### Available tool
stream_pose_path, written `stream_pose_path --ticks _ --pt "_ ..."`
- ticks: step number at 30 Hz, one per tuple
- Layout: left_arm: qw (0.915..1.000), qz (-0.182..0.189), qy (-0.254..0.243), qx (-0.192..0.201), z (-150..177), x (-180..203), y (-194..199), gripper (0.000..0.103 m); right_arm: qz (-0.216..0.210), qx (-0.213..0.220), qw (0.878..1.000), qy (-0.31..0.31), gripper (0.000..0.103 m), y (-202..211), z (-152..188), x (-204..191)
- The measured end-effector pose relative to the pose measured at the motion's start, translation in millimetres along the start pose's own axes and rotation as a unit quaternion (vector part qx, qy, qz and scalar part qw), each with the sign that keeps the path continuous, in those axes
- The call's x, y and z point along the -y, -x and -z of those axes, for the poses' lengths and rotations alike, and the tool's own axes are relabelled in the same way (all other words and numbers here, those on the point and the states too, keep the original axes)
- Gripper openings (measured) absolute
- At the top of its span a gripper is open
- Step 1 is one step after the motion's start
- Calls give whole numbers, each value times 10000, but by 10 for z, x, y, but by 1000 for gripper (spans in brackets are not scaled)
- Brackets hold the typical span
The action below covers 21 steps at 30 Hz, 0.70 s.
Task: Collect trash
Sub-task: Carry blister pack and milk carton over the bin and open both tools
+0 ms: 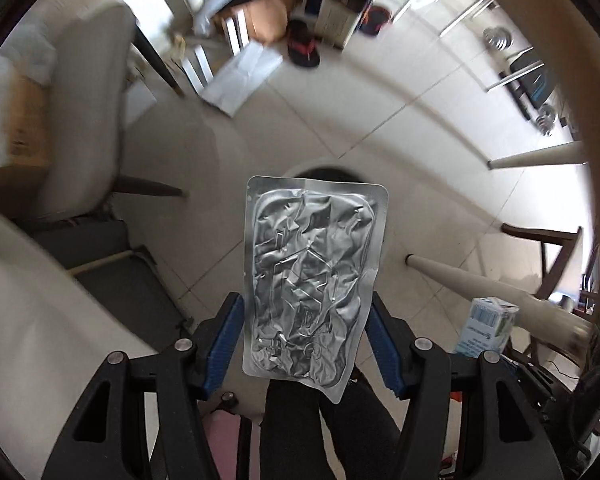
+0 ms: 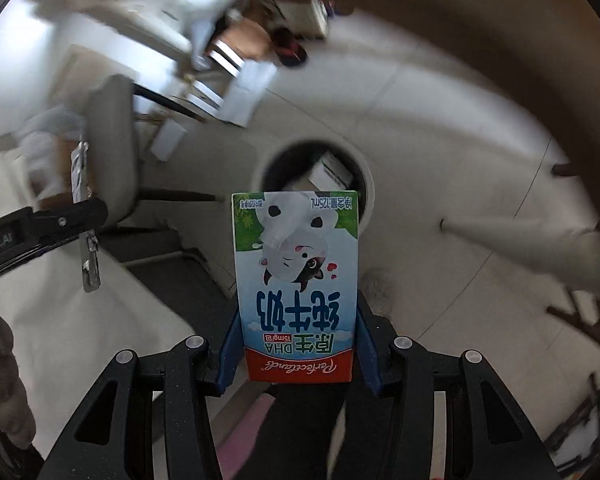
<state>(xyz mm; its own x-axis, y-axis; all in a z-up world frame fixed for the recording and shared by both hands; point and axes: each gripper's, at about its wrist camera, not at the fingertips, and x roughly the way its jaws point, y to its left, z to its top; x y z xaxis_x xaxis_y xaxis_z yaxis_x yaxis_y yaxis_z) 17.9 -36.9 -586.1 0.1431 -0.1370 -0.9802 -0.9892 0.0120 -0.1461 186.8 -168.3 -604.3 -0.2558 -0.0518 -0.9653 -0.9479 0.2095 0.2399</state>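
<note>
My left gripper point(image 1: 306, 340) is shut on a crumpled silver foil pouch point(image 1: 314, 280), held in the air above the floor. A round white trash bin point(image 1: 300, 170) stands on the floor just beyond the pouch, mostly hidden by it. My right gripper point(image 2: 296, 344) is shut on a small milk carton point(image 2: 296, 284) with a cartoon cow, held upside down. The bin point(image 2: 366, 164) lies past the carton, with a white box inside. The carton also shows in the left wrist view point(image 1: 488, 326). The left gripper with the pouch point(image 2: 86, 256) shows at the left of the right wrist view.
A grey chair point(image 1: 88, 120) stands at the left beside a white table edge point(image 1: 40, 320). White table legs point(image 1: 460, 276) cross the right side. Cardboard boxes point(image 1: 264, 20), slippers point(image 1: 302, 46) and a white bag point(image 1: 240, 80) clutter the far floor. My dark trousers point(image 1: 320, 432) are below.
</note>
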Motion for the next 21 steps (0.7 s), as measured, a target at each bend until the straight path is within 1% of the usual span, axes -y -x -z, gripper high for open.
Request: stream_pose_path --ticks 2,5,8,10,12,13,14,16,17,18,19,20,21 --pt "9997 76 -35 -224 -137 -1 -475 58 4 -27 9999 -115 51 -397 -103 157" --pt "9986 102 -77 -522 -289 12 -1051 58 48 -92 9996 -260 51 -900 -297 366" --pt "9958 342 -171 -829 -372 27 -1481 59 54 -177 9992 -348 51 -1302 -533 545" --pt "9948 350 -219 -927 -417 21 -1712 59 28 -240 9991 -356 51 -1569 -697 600" --pt "9948 291 -223 -953 -435 18 -1839 60 -10 -384 9986 -369 52 -1811 -801 638" --pt "9950 295 -204 -933 -444 0 -1878 68 -23 -434 9982 -415 52 -1926 -837 667" --pt "9953 288 -184 -909 -449 -11 -1911 83 -45 -491 9979 -431 52 -2024 -880 692" --pt "9958 213 -166 -880 -454 -45 -1947 101 -90 -597 9972 -441 53 -2199 -932 727" --pt "9959 200 -172 -871 -455 -65 -1951 101 -127 -619 9970 -440 53 -2251 -937 722" --pt "9961 139 -159 -860 -451 -80 -1949 101 -130 -630 9971 -418 56 -2291 -947 726" --pt "9964 82 -152 -827 -442 -95 -1937 101 -61 -588 9975 -399 63 -2305 -958 732" --pt "9966 51 -145 -805 -434 -99 -1914 101 -63 -524 9979 -387 77 -2293 -966 740" --pt "9969 4 -132 -776 -412 -105 -1878 101 -75 -493 9980 -381 83 -2279 -975 740"
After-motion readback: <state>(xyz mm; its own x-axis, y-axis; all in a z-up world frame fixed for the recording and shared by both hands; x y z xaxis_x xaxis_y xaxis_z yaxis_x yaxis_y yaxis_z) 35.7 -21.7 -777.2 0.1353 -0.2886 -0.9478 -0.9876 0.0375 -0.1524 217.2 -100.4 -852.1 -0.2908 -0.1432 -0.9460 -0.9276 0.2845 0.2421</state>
